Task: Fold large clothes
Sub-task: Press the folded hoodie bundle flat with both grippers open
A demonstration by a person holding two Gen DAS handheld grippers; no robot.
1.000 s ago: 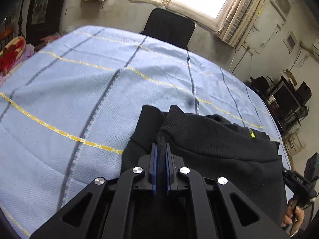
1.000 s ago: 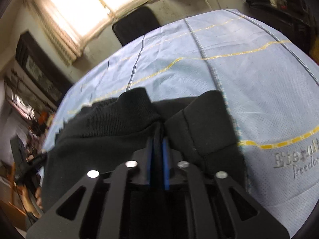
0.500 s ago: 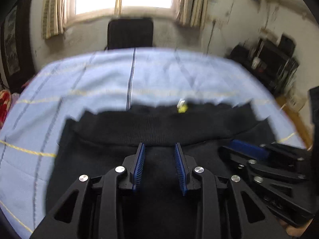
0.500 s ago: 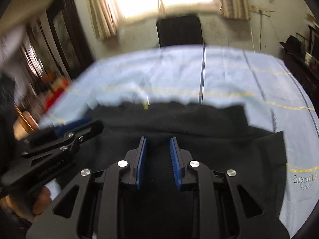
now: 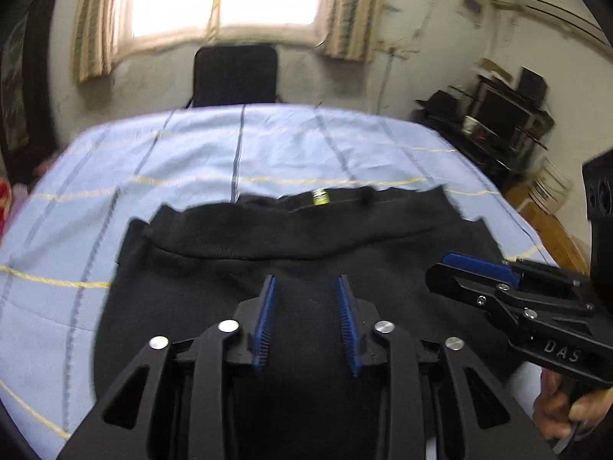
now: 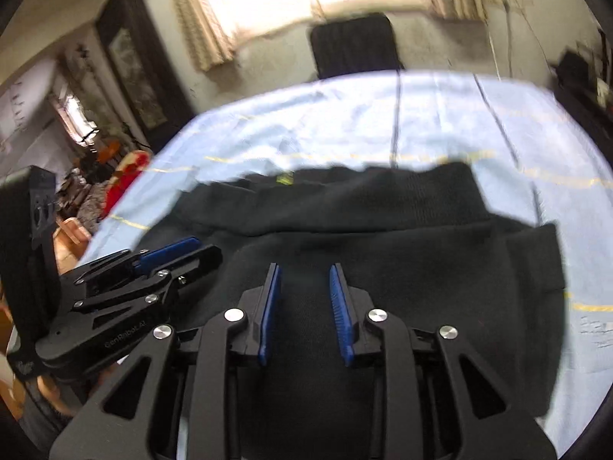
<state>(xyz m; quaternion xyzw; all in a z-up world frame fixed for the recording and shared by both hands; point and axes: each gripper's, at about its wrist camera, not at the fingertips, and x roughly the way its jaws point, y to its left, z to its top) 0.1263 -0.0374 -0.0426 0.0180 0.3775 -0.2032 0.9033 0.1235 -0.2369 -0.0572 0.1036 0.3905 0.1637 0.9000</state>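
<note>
Left wrist view: blue checked sheet (image 5: 115, 176) covers the tabletop, black sweater (image 5: 306, 245) lies flat in the middle. Left gripper (image 5: 306, 287) hangs over it, jaws opening, nothing pinched. Right gripper (image 5: 456, 264) sits beside it on the right, also opening and empty, a hand (image 5: 567, 410) on its grip.

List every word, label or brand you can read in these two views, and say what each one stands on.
"DAS": on the body of the right gripper.
"GenRobot.AI": on the body of the left gripper.
Grey print on the blue cloth: too blurred to read.
Yellow-green tag on the black garment: too small to read.
</note>
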